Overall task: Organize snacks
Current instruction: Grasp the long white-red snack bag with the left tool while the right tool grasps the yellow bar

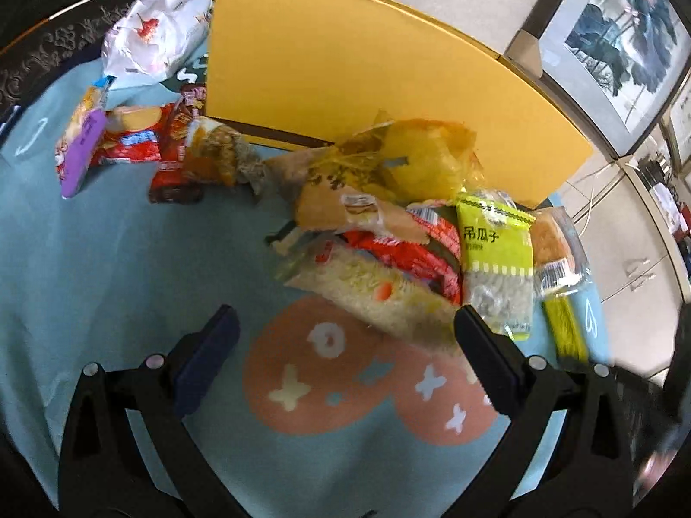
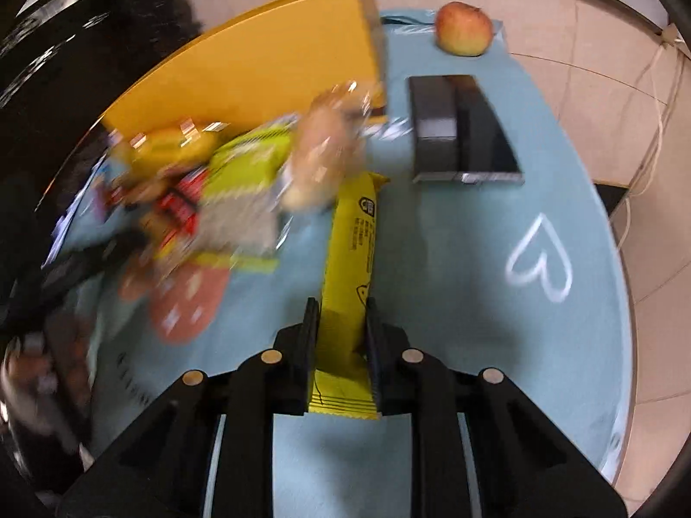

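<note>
A pile of snack packets lies on the light blue tablecloth [image 1: 108, 237] beside a yellow box [image 1: 345, 69]. It includes a lime green seed packet [image 1: 496, 259], a rice-cracker packet [image 1: 375, 293] and a red packet [image 1: 410, 241]. My left gripper [image 1: 345, 323] is open and empty, just in front of the pile. A second group with a purple packet [image 1: 82, 151] lies at the left. My right gripper [image 2: 341, 315] is shut on a long yellow snack bar [image 2: 350, 259] and holds it over the cloth, right of the blurred pile [image 2: 242, 181]. The bar also shows in the left wrist view [image 1: 565, 328].
A white plastic bag [image 1: 151, 34] lies at the back left. A black box [image 2: 458, 129] and an apple [image 2: 464, 28] sit on the cloth's far right part. The table edge curves along the right, with tiled floor and cables beyond.
</note>
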The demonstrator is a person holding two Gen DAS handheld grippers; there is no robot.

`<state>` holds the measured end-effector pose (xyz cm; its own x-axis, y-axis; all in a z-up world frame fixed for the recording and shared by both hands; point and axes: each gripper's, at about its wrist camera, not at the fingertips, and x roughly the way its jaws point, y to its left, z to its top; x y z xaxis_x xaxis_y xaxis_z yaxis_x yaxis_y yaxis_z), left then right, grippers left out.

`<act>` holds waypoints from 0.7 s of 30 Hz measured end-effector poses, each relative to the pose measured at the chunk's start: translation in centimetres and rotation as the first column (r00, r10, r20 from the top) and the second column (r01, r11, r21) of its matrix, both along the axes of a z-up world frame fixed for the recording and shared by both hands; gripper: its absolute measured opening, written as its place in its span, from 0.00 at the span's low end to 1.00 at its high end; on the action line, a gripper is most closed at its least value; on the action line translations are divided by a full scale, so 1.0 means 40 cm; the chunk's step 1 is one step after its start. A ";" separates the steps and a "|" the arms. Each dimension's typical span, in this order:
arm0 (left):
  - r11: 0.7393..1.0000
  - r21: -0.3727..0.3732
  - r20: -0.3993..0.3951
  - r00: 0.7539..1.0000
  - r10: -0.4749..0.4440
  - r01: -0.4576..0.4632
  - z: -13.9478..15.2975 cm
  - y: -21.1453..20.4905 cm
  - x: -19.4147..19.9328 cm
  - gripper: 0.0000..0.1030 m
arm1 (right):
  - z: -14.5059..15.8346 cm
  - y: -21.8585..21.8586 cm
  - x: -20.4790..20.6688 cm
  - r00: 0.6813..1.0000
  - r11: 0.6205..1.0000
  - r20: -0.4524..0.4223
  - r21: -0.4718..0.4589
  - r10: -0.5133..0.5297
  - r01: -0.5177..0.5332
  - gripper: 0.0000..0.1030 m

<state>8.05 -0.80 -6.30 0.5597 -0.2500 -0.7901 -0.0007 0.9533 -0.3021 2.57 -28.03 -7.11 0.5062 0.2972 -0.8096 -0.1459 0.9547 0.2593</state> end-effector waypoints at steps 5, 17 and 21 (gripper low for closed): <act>0.993 0.073 -0.051 0.994 0.092 -0.088 0.003 -0.040 0.050 0.98 | 0.000 0.030 -0.035 0.999 0.999 0.012 -0.021 0.046 -0.045 0.21; 0.950 0.307 0.003 0.998 0.064 -0.062 0.004 -0.093 0.036 0.66 | -0.004 0.036 -0.047 0.996 0.996 0.039 -0.041 0.078 -0.076 0.26; 0.955 0.292 -0.021 0.997 0.071 -0.062 0.006 -0.027 -0.007 0.66 | -0.001 0.032 -0.048 0.996 0.996 0.041 -0.051 0.079 -0.077 0.29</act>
<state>7.78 -1.87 -6.06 0.5418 0.0301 -0.8400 -0.0724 0.9973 -0.0110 0.64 -26.75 -7.13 0.5178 0.2979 -0.8020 -0.2309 0.9513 0.2043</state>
